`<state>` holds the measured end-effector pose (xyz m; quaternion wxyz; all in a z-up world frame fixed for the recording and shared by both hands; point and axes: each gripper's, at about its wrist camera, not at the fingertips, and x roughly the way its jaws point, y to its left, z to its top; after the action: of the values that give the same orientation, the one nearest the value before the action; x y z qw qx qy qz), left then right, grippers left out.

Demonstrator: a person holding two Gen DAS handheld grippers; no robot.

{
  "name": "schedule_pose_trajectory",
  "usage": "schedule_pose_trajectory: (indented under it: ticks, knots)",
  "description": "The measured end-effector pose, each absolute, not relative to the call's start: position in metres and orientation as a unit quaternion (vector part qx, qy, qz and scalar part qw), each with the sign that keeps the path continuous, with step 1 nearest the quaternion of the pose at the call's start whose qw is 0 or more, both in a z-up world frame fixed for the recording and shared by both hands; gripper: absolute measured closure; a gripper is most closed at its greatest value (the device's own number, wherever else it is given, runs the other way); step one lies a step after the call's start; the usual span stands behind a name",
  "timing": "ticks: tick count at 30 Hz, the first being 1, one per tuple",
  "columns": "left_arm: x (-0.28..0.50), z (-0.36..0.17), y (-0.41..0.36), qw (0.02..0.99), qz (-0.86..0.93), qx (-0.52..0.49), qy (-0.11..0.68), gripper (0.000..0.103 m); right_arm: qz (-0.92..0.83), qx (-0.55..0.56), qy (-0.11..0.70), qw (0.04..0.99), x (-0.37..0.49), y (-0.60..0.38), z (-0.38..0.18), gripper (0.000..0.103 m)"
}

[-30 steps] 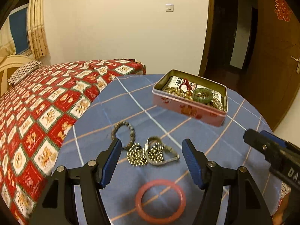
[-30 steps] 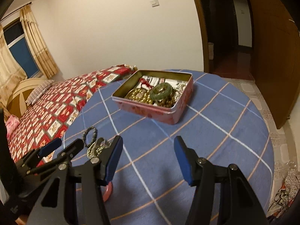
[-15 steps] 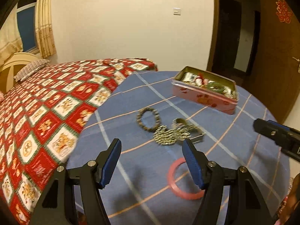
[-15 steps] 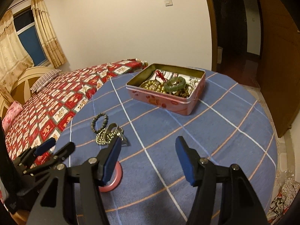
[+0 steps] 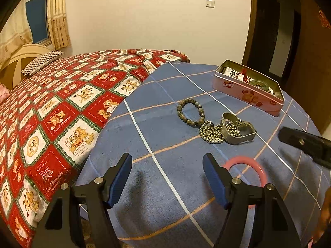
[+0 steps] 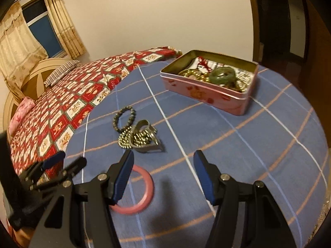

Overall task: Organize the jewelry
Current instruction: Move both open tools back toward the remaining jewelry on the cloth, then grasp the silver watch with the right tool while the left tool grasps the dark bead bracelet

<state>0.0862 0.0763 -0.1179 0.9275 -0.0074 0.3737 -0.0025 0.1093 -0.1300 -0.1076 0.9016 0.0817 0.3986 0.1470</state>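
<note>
Where tablecloth (image 6: 248,144) ends, pink tin (image 6: 206,95), green bangle (image 6: 222,75) inside

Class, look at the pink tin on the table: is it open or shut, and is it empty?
Open and not empty. The pink tin has no lid on it, and a green bangle and gold beads lie inside.

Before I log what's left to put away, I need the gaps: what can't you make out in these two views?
- Pink bangle: the left gripper's right finger covers its near-left arc in the left wrist view; the right gripper's left finger hides part in the right wrist view.
- Tin: near wall hides most contents in the left wrist view.
- Metal bangle and bead strand: motion-blurred in the right wrist view.
</note>
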Motion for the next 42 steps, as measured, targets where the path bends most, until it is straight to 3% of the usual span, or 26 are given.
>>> schedule_pose_trajectory:
  ticks: [6,12,14,28,40,42]
  knots:
    - [0.093,-0.118,0.08,0.927,0.002,-0.008,0.375,0.032,0.163,0.073,0.419,0.89,0.15,-0.109,-0.117,0.048]
    - [0.106,-0.116,0.092,0.928,0.009,-0.024,0.373,0.031,0.163,0.076,0.475,0.861,0.175,-0.101,-0.148,0.074]
    - [0.112,-0.116,0.093,0.928,0.011,-0.027,0.37,0.031,0.163,0.077,0.473,0.862,0.175,-0.104,-0.147,0.087]
    - [0.18,-0.12,0.098,0.909,-0.012,-0.118,0.399,0.03,0.144,0.144,0.404,0.892,0.151,-0.164,-0.11,0.089]
    - [0.226,-0.136,0.068,0.901,0.015,-0.045,0.431,0.03,0.144,0.156,0.406,0.889,0.154,-0.168,-0.112,0.089]
    - [0.226,-0.137,0.06,0.9,0.026,-0.012,0.434,0.037,0.144,0.166,0.411,0.885,0.156,-0.171,-0.117,0.089]
